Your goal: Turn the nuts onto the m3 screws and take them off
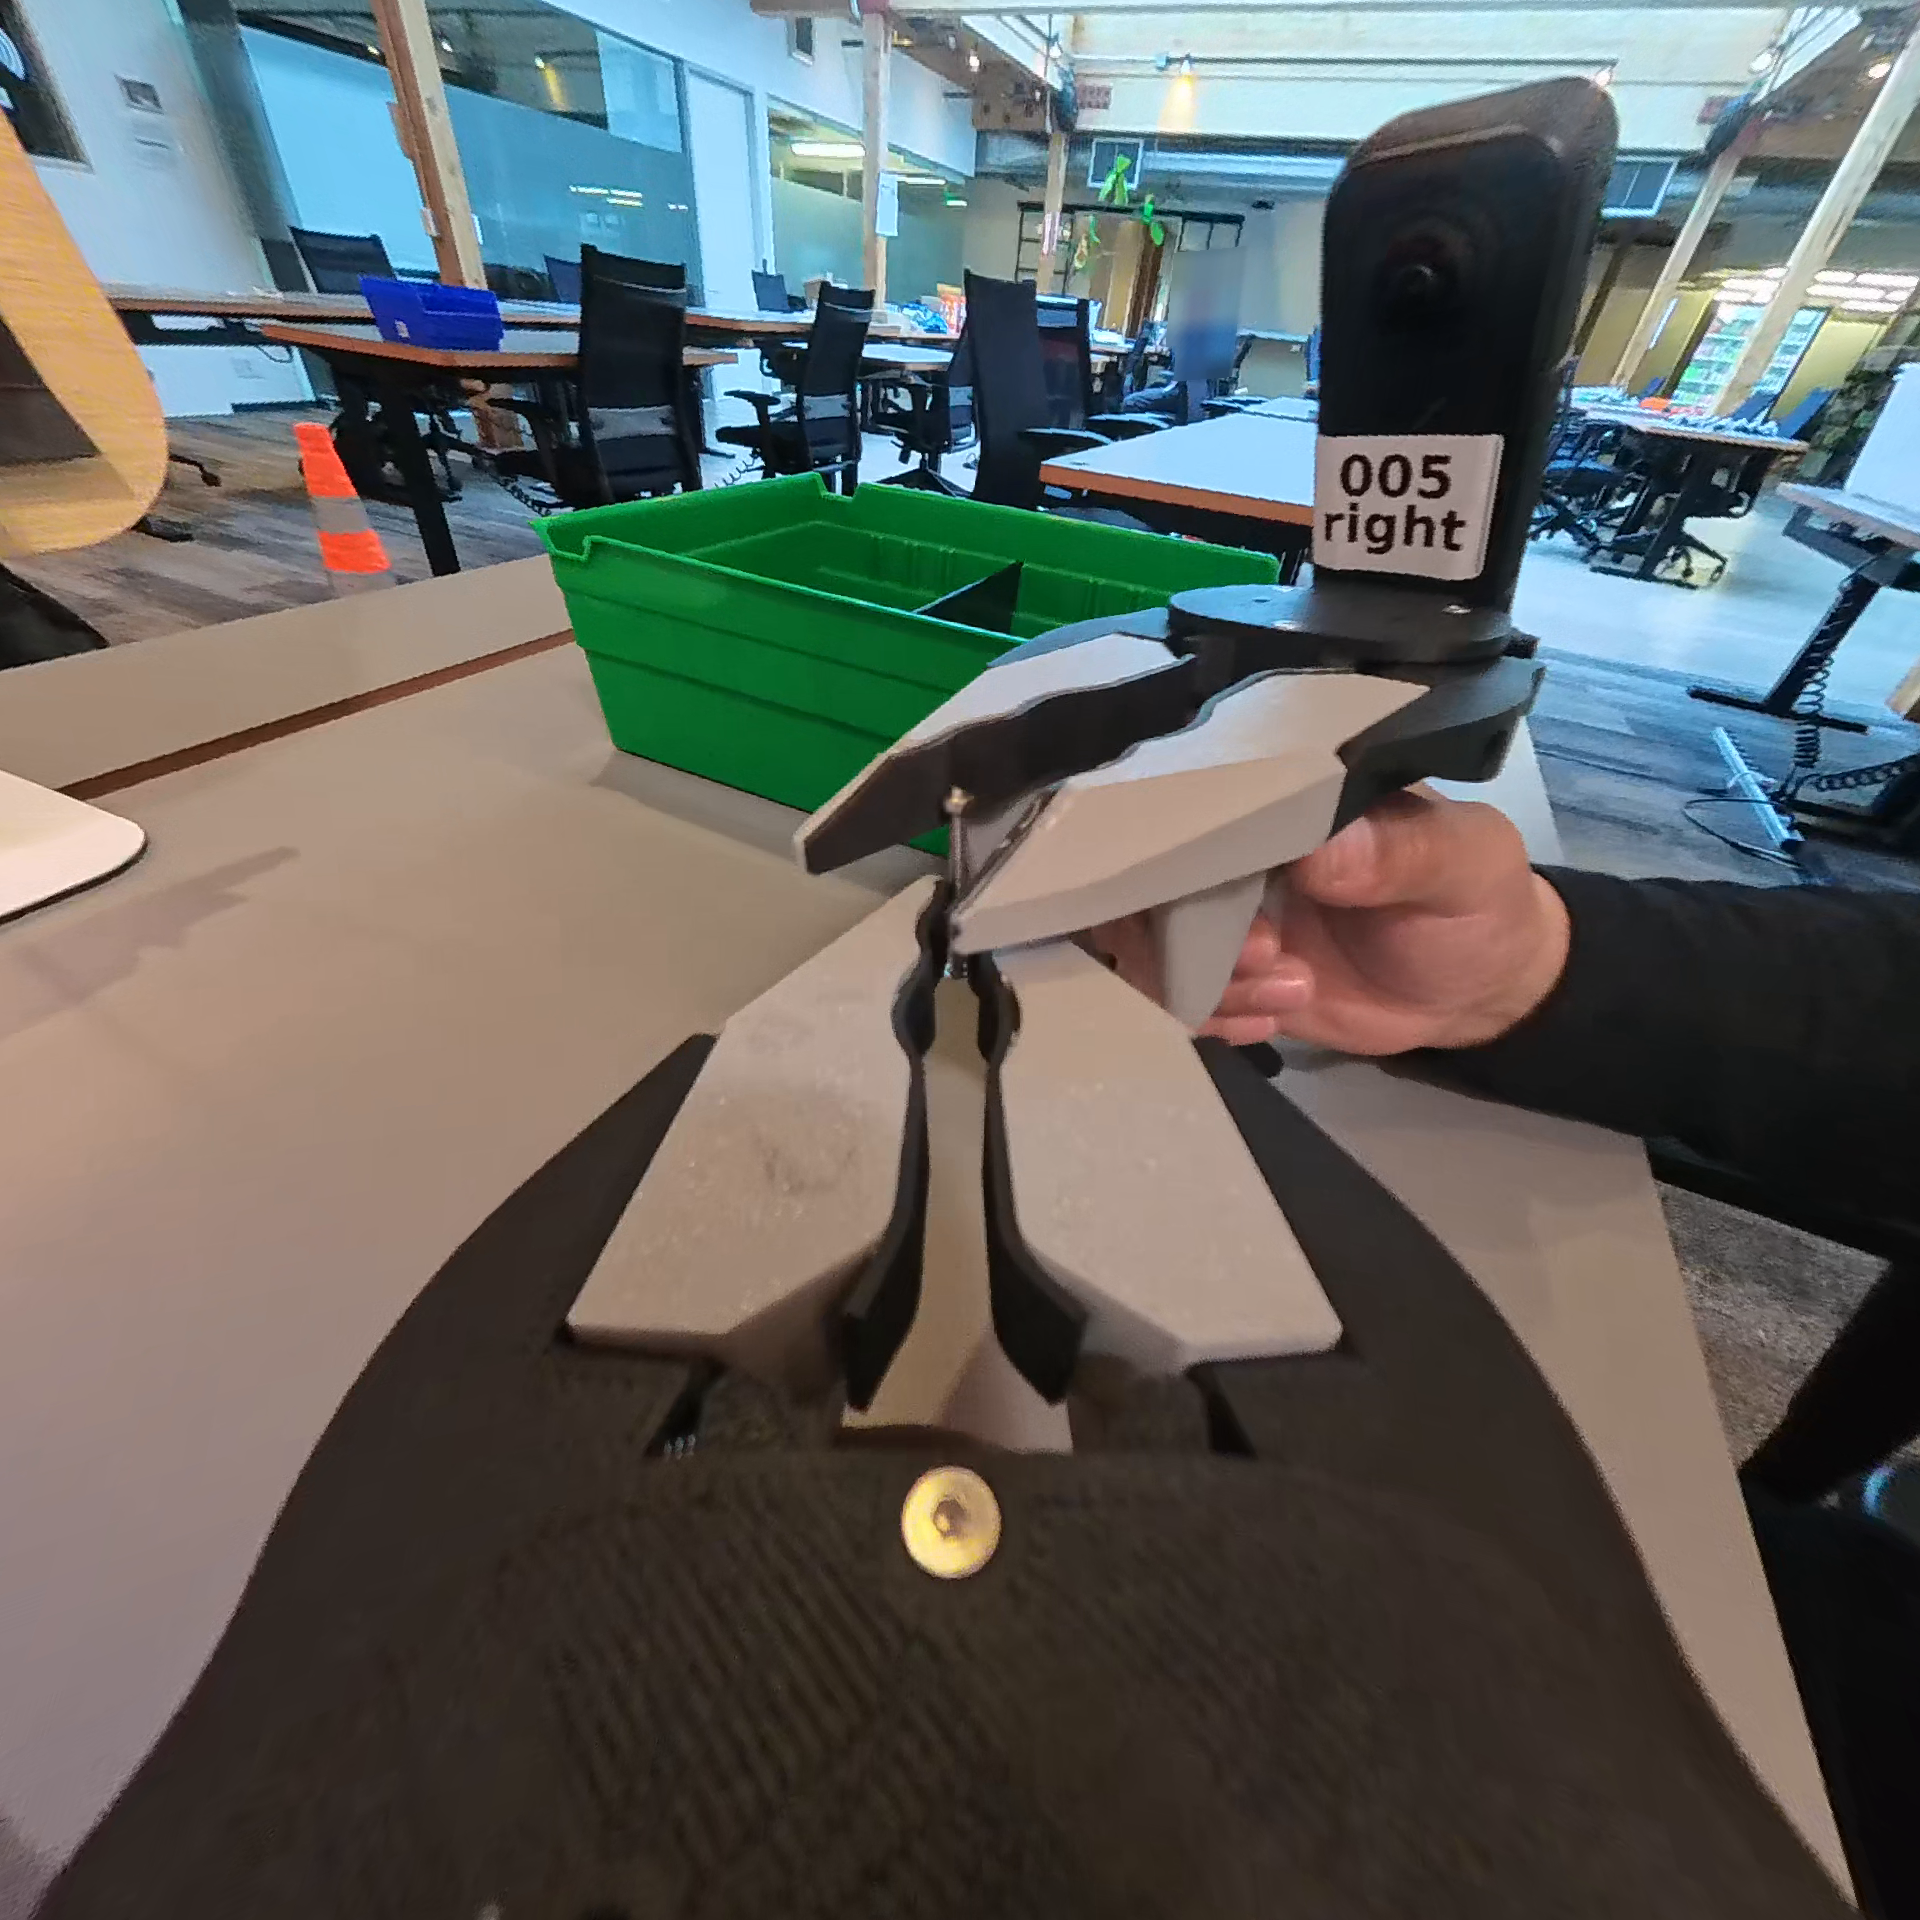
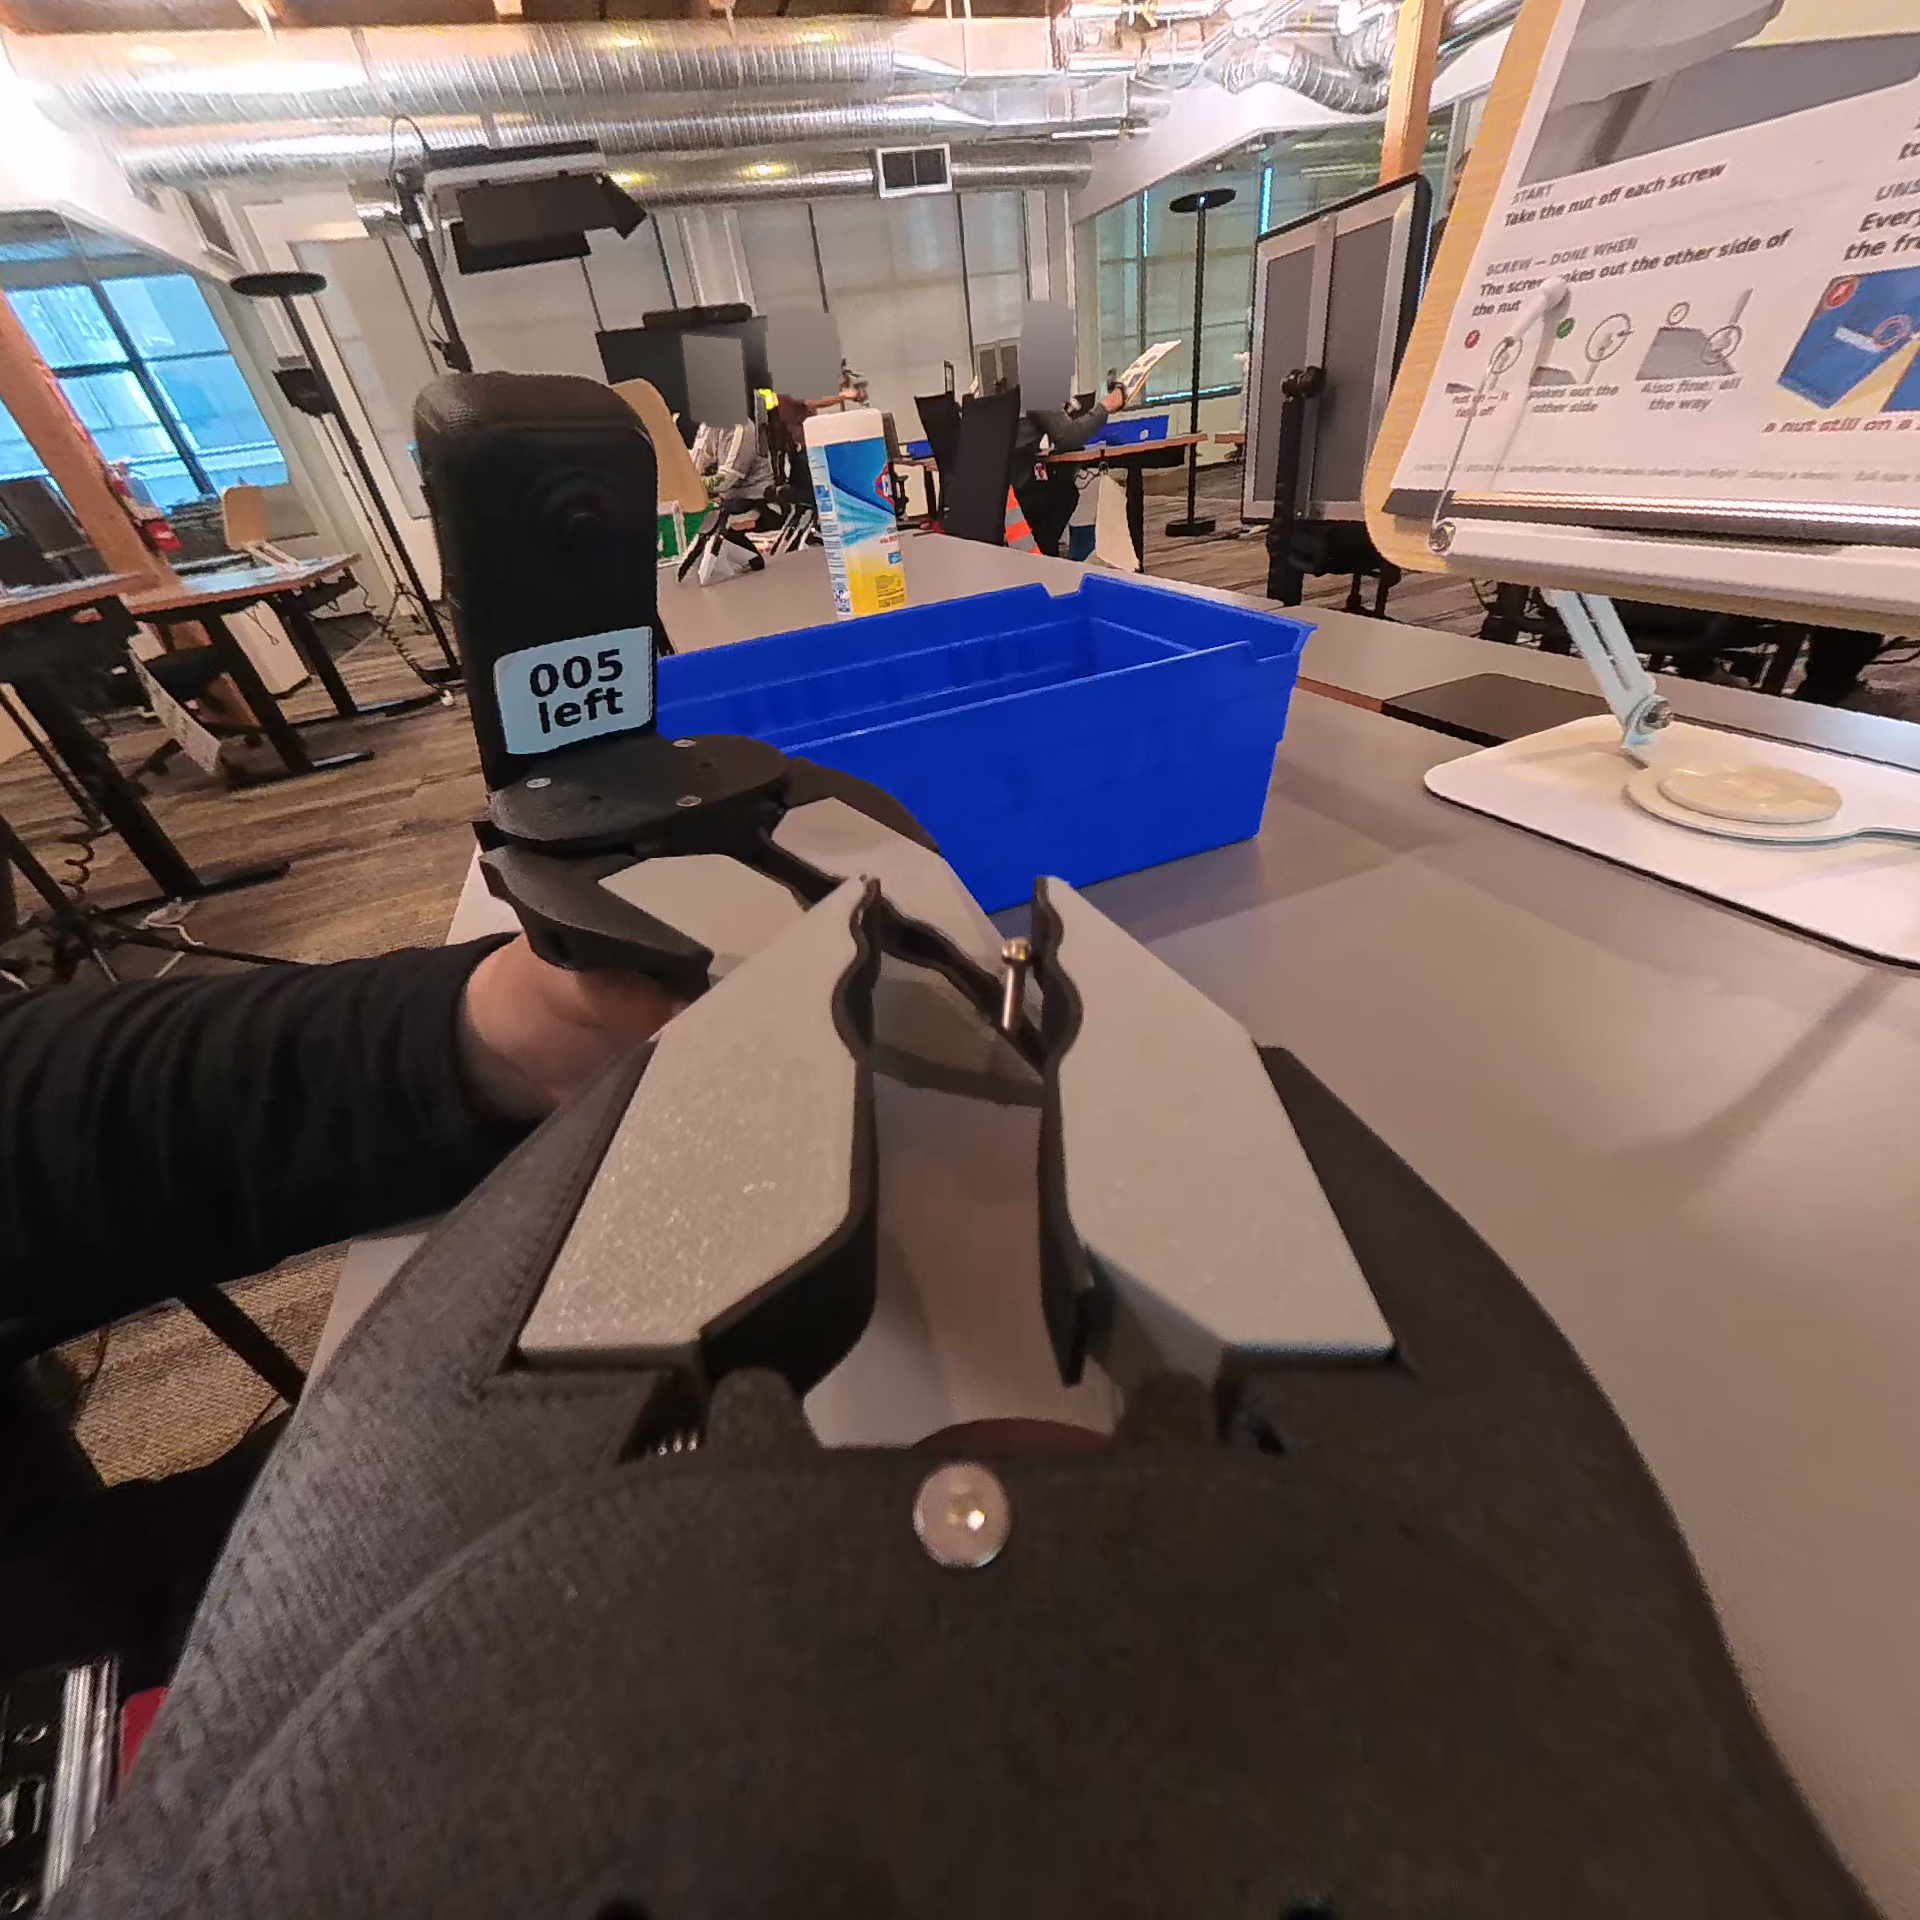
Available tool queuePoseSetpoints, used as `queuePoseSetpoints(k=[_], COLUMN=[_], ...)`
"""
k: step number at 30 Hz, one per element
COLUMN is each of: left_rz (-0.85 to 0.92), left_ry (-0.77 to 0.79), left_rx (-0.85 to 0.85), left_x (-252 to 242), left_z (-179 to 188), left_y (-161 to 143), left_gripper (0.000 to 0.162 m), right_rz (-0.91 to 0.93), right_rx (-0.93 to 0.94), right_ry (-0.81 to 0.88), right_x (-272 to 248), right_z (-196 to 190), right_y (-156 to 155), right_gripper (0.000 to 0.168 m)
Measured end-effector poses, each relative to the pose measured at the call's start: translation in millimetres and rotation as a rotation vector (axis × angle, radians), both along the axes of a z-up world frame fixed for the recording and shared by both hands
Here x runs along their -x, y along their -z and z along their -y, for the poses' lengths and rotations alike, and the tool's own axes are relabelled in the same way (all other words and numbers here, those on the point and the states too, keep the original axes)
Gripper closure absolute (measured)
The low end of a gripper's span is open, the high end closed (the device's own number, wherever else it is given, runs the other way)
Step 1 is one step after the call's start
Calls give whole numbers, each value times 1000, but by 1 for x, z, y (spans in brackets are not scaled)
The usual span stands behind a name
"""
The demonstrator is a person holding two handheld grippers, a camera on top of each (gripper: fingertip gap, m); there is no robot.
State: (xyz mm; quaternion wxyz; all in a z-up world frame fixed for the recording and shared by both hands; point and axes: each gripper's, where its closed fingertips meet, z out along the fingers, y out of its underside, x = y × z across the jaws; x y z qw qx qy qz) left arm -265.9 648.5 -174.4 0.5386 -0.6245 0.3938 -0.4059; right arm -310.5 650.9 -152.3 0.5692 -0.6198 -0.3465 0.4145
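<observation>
A small silver screw [image 1: 958,842] stands upright above the grey table [image 1: 312,987], its head on top. My left gripper [image 1: 951,940] is shut on the screw's lower end, where a bit of metal, perhaps a nut, shows between the pads. My right gripper [image 1: 894,883] comes in from the right with its fingers apart on either side of the shaft. In the right wrist view the right gripper [image 2: 956,904] is open, and the screw [image 2: 1013,982] leans close to its right finger [image 2: 1143,1091]. The left gripper [image 2: 1023,1044] holds the screw from below.
A green bin [image 1: 790,675] with a divider stands behind the grippers in the left wrist view. A blue bin [image 2: 1039,790] stands behind them in the right wrist view. A document stand [image 2: 1662,312] on a white base [image 2: 1558,831] is at the right, a wipes canister [image 2: 857,520] farther back. Across from one pair of fingers to the other is roughly 4 cm.
</observation>
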Motion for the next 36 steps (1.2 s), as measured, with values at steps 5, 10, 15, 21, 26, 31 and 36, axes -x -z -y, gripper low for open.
queuePoseSetpoints(k=[5,10,15,21,26,31,36], left_rz=[56,34,-5,32,12,-25,4], left_ry=[-43,-28,-9,-36,-16,1,-29], left_rx=[25,39,-2,5,10,-15,-13], left_x=[9,6,-1,5,1,-5,0], left_z=[-9,-7,-1,-6,-3,2,-3], left_y=[-7,-2,2,-4,0,5,0], left_gripper=[162,162,162,162,162,162,162], right_rz=[-47,-48,-24,-65,-29,-3,-11], right_rx=[7,22,24,30,27,19,10], right_ry=[33,-6,-12,27,-13,-26,8], right_x=[-11,-6,-2,-13,-2,6,-1], right_z=[-5,-1,0,-7,-1,3,-1], right_y=[-7,-5,-1,-7,0,4,1], right_gripper=[144,143,144,146,146,141,143])
